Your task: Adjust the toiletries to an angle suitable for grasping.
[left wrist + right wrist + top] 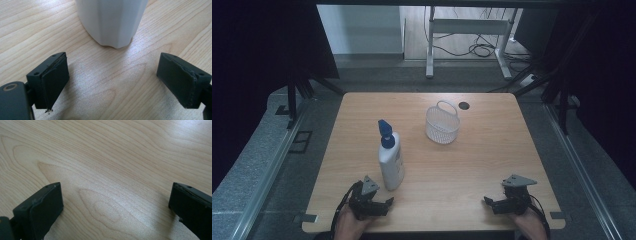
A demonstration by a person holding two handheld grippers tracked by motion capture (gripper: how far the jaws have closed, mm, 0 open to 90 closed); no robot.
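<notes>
**Tongs spread at the near edge, bottle just ahead**

Nearest the camera: left tongs (pixel 373 202) and right tongs (pixel 508 201), both low over the near edge of the worktop (pixel 482 150), each gripped by a hand coming in from the bottom. Both spread wide, holding nothing; bare wood between the black pads in each gripper view.

Left tongs (pixel 120 82) aimed straight at the foot of the bottle (pixel 112 22), close but not touching, the gap wider than the bottle's base. Likely reason: lined up for a grasp around the lower body. Bottle (pixel 391 159) upright on the left half of the worktop, white with a blue pump top, just beyond the left tongs. Basket (pixel 442 123) farther back near the middle, white mesh with its handle raised, mouth up, apparently empty, well apart from the bottle. Probably the destination, judging by the open top and clear path. Right tongs (pixel 115 210) parked over plain wood, well apart from both things, seemingly idle.

Hard to make out: bottle's pump and upper body cut off at the top of the left gripper view. Label on the bottle too small to read from above. Inside of the basket partly screened by its mesh. Forearms cut off at the bottom edge. Dark surroundings on both sides, detail lost.
</notes>
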